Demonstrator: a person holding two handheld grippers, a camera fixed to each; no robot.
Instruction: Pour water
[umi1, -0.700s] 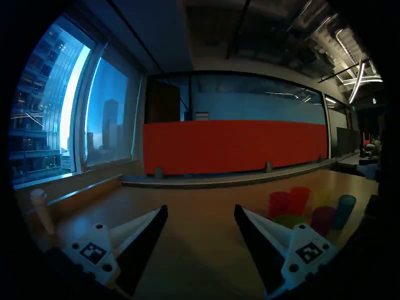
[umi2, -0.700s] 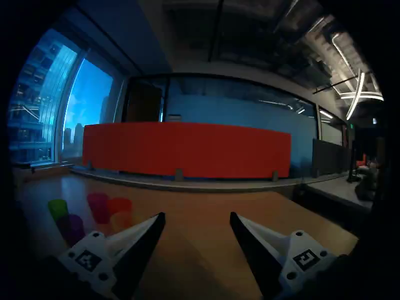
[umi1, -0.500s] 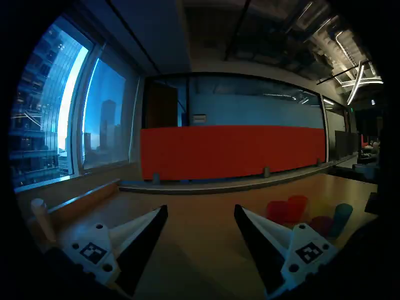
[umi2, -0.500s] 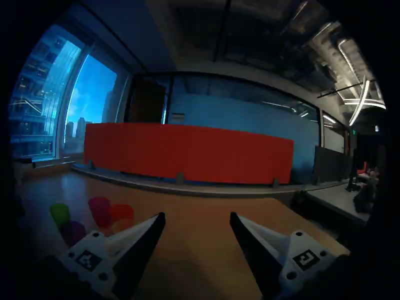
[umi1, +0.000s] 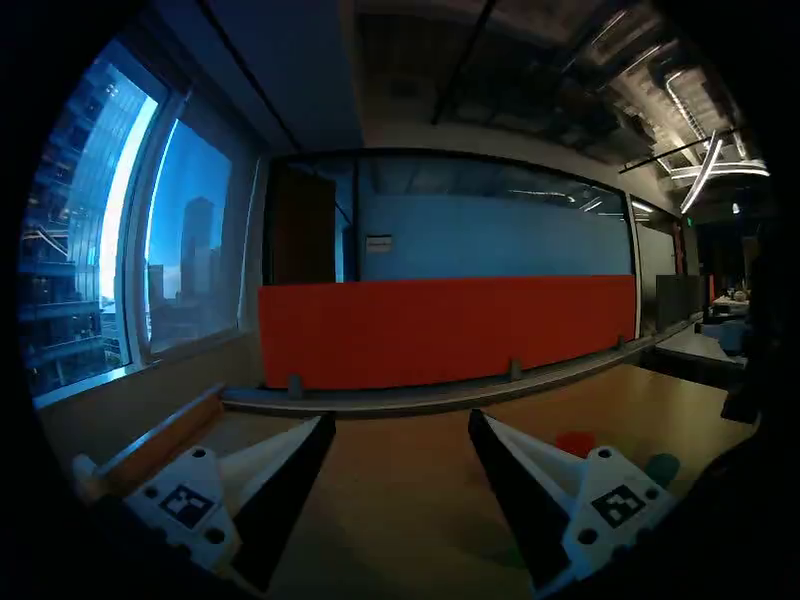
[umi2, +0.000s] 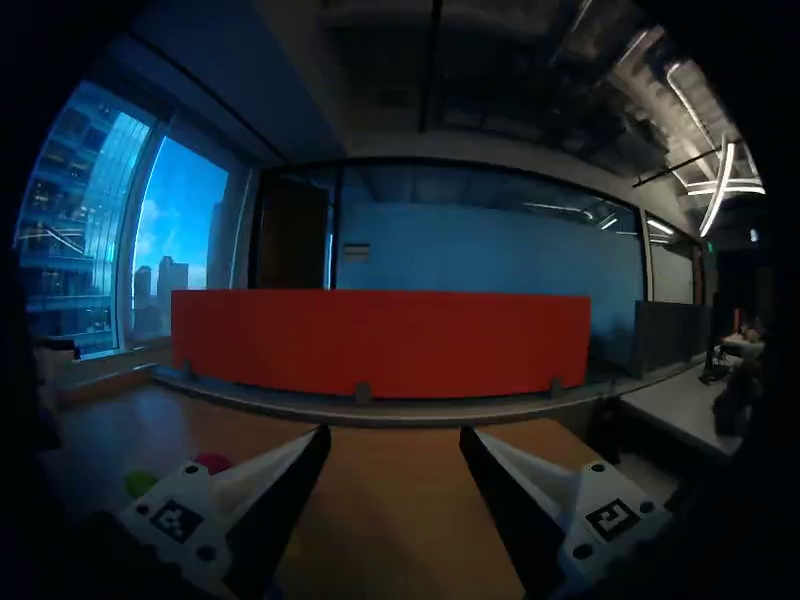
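A long red partition (umi1: 450, 330) backs the wide wooden tabletop (umi1: 400, 520). My left gripper (umi1: 400, 445) and right gripper (umi2: 393, 450) hover above it, jaws apart, holding nothing. Small cups peek up near the jaws: red cup (umi1: 575, 443), teal cup (umi1: 660, 467), green cup (umi2: 140, 483), magenta cup (umi2: 212, 463). I judge pouring not yet begun; grasping and tipping are all left.

L gripper (umi1: 400, 440) & R gripper (umi2: 393, 450): jaws apart, nothing held, level.

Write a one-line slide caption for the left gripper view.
Open left claw over a wooden table, red cup and teal cup low at right, red partition and windows behind.
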